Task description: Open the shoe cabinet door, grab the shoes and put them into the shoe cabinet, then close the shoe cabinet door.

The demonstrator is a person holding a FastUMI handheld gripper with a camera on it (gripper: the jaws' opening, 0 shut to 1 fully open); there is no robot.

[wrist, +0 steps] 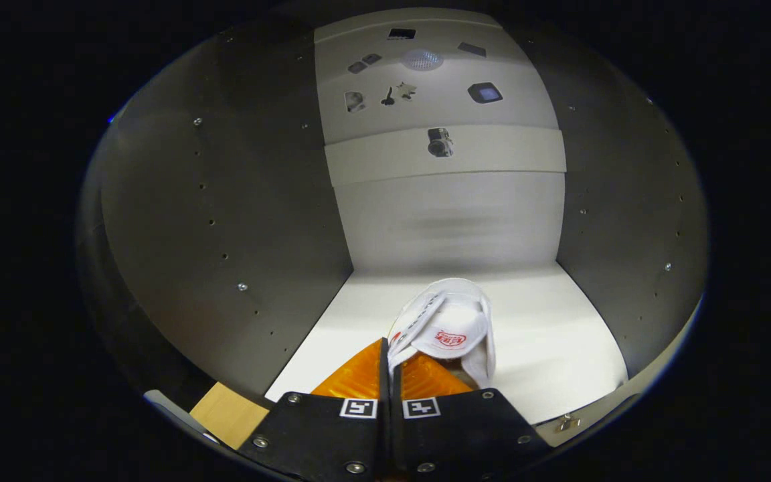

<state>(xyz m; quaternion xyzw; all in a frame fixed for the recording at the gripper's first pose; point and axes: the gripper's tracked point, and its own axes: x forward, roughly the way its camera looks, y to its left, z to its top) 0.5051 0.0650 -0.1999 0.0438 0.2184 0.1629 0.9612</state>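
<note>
Scene: the gripper (pixel 391 355) is reaching into the open shoe cabinet (pixel 225 221), its 2 fingers pointing toward the pale back panel (pixel 452 221).

Tongs: the 2 fingers are standing almost fully together, with only a thin sliver between them, and they are pinching the near edge of the shoe's collar; both fingers appear to be pressing on that edge.

Shoe: 1 white shoe (pixel 449 325) is sitting on the cabinet's white shelf floor (pixel 559 335), just ahead of the fingers and a little to their right, with its toe pointing toward the back panel. A red mark is showing on its tongue, and a white lace is running along its left side.

Contact with shelf: whether the sole is resting fully on the floor or hanging slightly lifted cannot be told.

Cabinet interior: 2 grey side walls are flanking the shelf, each dotted with small holes and screw heads. A pale horizontal band (pixel 446 154) is crossing above the back panel, carrying a small dark fitting (pixel 439 142).

Above: a light surface with several small dark shapes is showing beyond the band.

Near edge: a strip of light wood (pixel 228 415) is lying beside the left finger, outside the left wall.
</note>
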